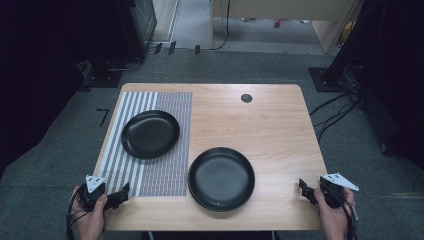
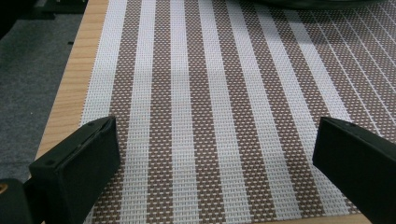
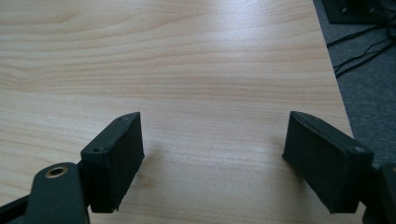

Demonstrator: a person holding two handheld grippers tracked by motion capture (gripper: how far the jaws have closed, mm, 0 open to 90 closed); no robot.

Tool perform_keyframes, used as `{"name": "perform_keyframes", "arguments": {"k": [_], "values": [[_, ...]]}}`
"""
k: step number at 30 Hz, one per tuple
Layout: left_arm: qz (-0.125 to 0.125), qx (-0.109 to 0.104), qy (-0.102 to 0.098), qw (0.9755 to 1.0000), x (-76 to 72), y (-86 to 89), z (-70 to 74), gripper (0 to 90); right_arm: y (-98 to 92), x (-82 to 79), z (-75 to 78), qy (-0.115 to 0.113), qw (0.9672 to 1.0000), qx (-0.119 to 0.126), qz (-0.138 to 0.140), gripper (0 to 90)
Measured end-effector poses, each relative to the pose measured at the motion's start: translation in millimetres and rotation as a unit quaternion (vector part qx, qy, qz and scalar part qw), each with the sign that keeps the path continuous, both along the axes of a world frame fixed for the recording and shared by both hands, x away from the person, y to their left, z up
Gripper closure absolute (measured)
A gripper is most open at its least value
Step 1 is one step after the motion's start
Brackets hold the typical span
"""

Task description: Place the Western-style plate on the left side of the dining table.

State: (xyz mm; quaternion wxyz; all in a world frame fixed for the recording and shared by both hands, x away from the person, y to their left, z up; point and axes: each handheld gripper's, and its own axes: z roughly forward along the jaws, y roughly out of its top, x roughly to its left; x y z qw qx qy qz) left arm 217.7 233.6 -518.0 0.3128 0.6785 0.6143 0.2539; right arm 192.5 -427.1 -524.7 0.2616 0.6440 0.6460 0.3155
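Black plate (image 1: 221, 178) nearest both claws (round, flat, rim up)

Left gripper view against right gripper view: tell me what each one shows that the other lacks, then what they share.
Left gripper view: the striped placemat under the left gripper, and a dark plate's edge at the top. Right gripper view: bare wood beneath the right gripper, with cables on the floor. Both: wide-open jaws holding nothing, the wooden table and grey carpet.

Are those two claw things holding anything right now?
No, nothing. The left gripper is open over the striped placemat, and the right gripper is open over the bare table.
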Motion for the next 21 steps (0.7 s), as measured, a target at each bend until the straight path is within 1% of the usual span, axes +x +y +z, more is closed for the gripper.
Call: {"name": "perform_keyframes", "arguments": {"k": [2,8,20,21], "values": [[0.000,0.004,0.009,1.0000,0.7,-0.7,-0.7,0.6,4.7,0.6,-0.5,0.005,0.9997,-0.022,0.009,17.5],[0.000,0.021,0.013,0.9997,1.5,-4.0,-1.2,0.5,5.1,0.6,-0.5,0.006,0.9997,-0.021,0.014,16.5],[0.000,0.021,0.014,0.9997,1.9,-3.8,-1.2,0.4,5.7,0.5,-0.5,0.007,0.9997,-0.020,0.012,15.7],[0.000,0.021,0.013,0.9997,2.0,-3.9,-1.1,0.4,5.3,0.2,-0.3,0.006,0.9998,-0.017,0.009,17.4]]}}
